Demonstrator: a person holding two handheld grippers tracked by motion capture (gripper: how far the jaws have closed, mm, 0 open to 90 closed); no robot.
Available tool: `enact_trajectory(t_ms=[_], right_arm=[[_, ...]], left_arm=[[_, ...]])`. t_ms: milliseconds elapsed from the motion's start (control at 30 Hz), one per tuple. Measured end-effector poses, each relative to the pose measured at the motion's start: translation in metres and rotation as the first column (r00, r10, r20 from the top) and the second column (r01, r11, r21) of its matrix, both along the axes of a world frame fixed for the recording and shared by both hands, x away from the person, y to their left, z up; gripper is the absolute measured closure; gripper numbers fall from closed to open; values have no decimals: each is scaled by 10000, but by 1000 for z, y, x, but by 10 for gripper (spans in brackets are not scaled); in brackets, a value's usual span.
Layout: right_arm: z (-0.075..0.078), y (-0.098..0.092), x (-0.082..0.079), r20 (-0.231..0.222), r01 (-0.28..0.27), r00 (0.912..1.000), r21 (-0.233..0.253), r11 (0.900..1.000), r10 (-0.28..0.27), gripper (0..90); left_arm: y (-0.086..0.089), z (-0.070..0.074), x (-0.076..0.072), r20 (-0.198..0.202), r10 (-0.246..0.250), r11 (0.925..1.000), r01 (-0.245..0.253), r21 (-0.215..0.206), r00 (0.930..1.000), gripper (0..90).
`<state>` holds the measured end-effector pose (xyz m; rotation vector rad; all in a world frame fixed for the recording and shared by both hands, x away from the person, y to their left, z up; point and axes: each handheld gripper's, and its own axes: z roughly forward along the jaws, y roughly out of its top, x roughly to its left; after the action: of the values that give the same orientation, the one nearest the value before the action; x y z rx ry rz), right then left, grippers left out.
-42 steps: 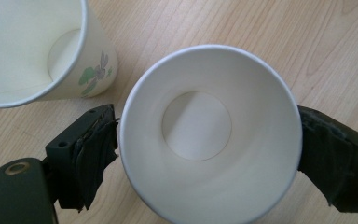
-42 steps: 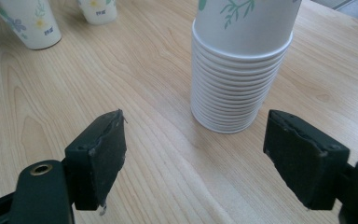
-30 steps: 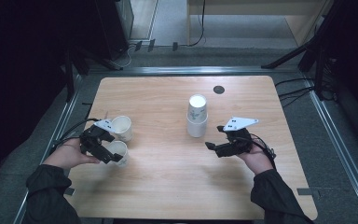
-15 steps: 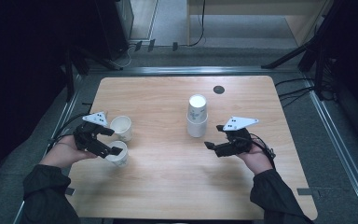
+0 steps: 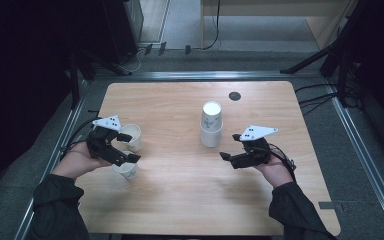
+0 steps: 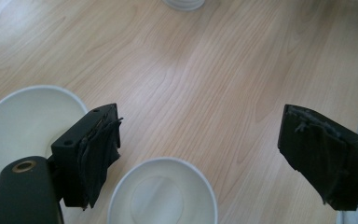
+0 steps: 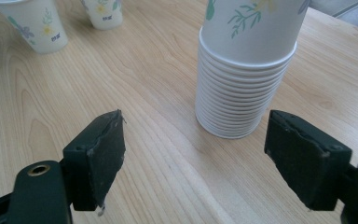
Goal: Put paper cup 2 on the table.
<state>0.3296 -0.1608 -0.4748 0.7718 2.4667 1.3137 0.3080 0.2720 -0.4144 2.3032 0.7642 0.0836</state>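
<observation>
Two white paper cups stand upright at the table's left: a far cup (image 5: 132,136) and a near cup (image 5: 126,171). My left gripper (image 5: 130,148) hovers open over them. In the left gripper view the near cup (image 6: 163,198) lies low between the wide jaws of my left gripper (image 6: 200,140), close to the left one, and the far cup (image 6: 25,121) sits outside that jaw. A tall stack of flower-print cups (image 5: 211,125) stands mid-table. My right gripper (image 5: 226,156) rests open just right of it, with the stack (image 7: 247,70) ahead of that gripper (image 7: 193,140) and nothing between its fingers.
The wooden table (image 5: 180,200) has a small round dark grommet (image 5: 235,95) near its far edge. Metal rails run along both sides of the table. Bare wood lies between the two loose cups and the stack, and along the near edge.
My left gripper has shifted slightly over the two cups, first left and then back right. The cups, the stack and my right gripper stay where they were.
</observation>
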Motion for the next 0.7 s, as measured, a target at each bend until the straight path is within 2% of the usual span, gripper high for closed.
enact_trajectory(t_ms=[33,100,233,267,400,467,500,533,600,700], right_arm=[[0,0,0,1,14,10000,1,10000,-14,205],[0,1,-2,-2,-38,10000,25,10000,38,205],[1,3,-4,53,-144,9999,18,9999,144,205],[0,5,-5,71,-235,9997,-7,9997,235,205],[0,7,-6,37,-334,9994,-54,9994,334,205],[-1,7,-7,-28,-386,9993,-49,9992,386,205],[-1,8,-7,-20,-397,9992,-36,9992,397,205],[-1,7,-7,12,-404,9992,-42,9992,404,205],[-1,7,-8,29,-428,9991,-35,9991,428,205],[-1,8,-8,6,-462,9989,-14,9989,462,205]], left_arm=[[0,0,0,0,0,10000,0,0,10000,133],[-7,4,1,14,104,9996,-103,-268,9999,133],[-16,5,1,62,45,9996,-43,-279,10000,133],[-25,4,1,104,-76,9998,78,-185,9999,133],[-38,2,3,136,-125,9998,127,-157,9998,133],[-48,1,6,163,201,9986,-193,-496,9997,140],[-48,1,6,163,201,9986,-193,-496,9997,140],[-54,0,8,184,415,9960,-399,-797,9990,140],[-60,-1,8,233,331,9938,-305,-1070,9992,140],[-70,-3,7,428,216,9953,-174,-950,9989,140]])
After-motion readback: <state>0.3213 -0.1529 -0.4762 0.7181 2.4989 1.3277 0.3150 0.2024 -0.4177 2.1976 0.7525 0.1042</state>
